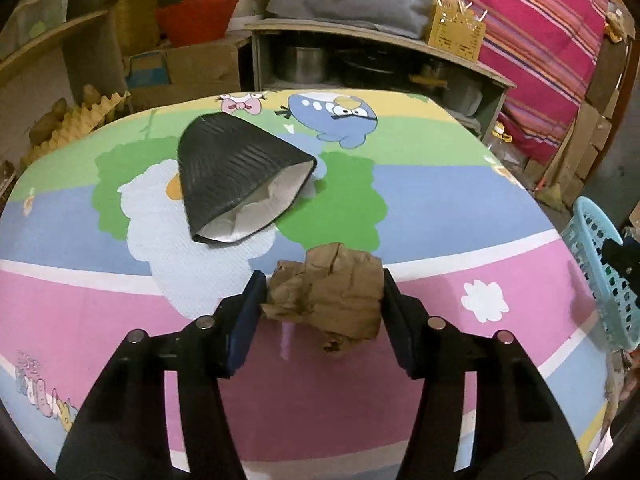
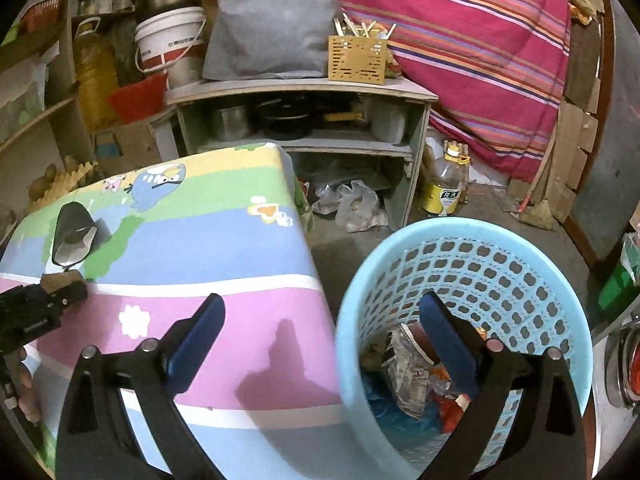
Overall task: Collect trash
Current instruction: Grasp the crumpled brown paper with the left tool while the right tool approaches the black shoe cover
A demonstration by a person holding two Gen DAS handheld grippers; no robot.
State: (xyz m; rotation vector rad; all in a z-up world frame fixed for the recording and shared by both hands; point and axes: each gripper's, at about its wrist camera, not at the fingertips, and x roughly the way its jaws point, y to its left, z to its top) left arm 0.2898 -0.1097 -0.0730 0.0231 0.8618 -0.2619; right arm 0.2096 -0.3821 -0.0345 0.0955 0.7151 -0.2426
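A crumpled brown paper (image 1: 328,292) lies on the cartoon-printed table cover (image 1: 440,208), and my left gripper (image 1: 322,280) is shut on it, one pad against each side. Behind it lies a flattened black paper cup (image 1: 236,176) with a white inside, on its side. In the right wrist view the same cup (image 2: 74,236) and my left gripper (image 2: 60,292) show at the far left. My right gripper (image 2: 320,308) stands open and empty over the table's corner and the rim of the light blue basket (image 2: 472,240), which holds several pieces of trash.
The basket (image 1: 600,264) stands on the floor beside the table's right edge. Beyond the table is a low shelf unit (image 2: 304,92) with pots. An oil bottle (image 2: 444,188) and plastic bags (image 2: 352,204) are on the floor. A hand (image 2: 24,384) holds the left tool.
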